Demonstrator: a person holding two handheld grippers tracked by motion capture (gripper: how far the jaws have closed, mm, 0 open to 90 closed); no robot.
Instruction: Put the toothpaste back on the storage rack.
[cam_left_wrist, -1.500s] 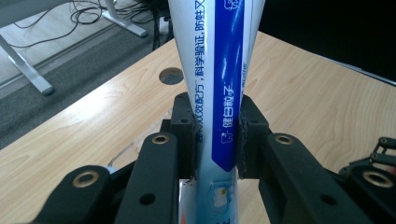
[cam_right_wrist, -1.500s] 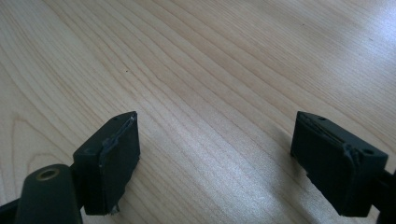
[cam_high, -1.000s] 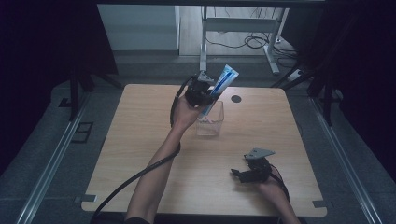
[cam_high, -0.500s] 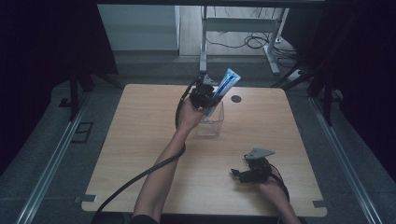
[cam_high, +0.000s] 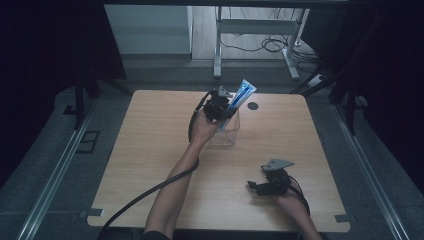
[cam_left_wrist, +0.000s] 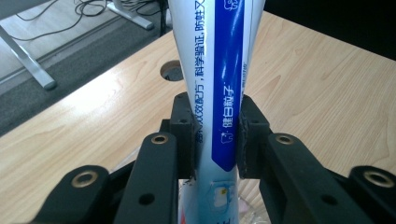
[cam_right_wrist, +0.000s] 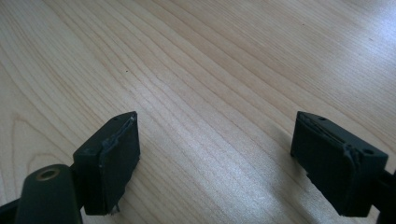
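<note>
A blue and white toothpaste tube (cam_high: 241, 98) (cam_left_wrist: 219, 84) stands tilted in a clear glass cup (cam_high: 226, 131) near the table's far middle. My left gripper (cam_high: 221, 106) (cam_left_wrist: 215, 135) is shut on the tube's lower half, both pads pressing its sides, just above the cup. Its tail end points up and to the right. My right gripper (cam_high: 256, 187) (cam_right_wrist: 215, 158) rests near the table's front right, open, with bare wood between its jaws.
The wooden table (cam_high: 150, 150) has a round cable hole (cam_high: 253, 105) (cam_left_wrist: 171, 71) just right of the cup. Beyond the far edge stand a metal desk frame (cam_high: 255, 30) and cables on the floor. A black cable (cam_high: 145, 195) trails from the left hand.
The left gripper has lowered the tube slightly and shifted it a little left, deeper over the cup. The right gripper has stayed still.
</note>
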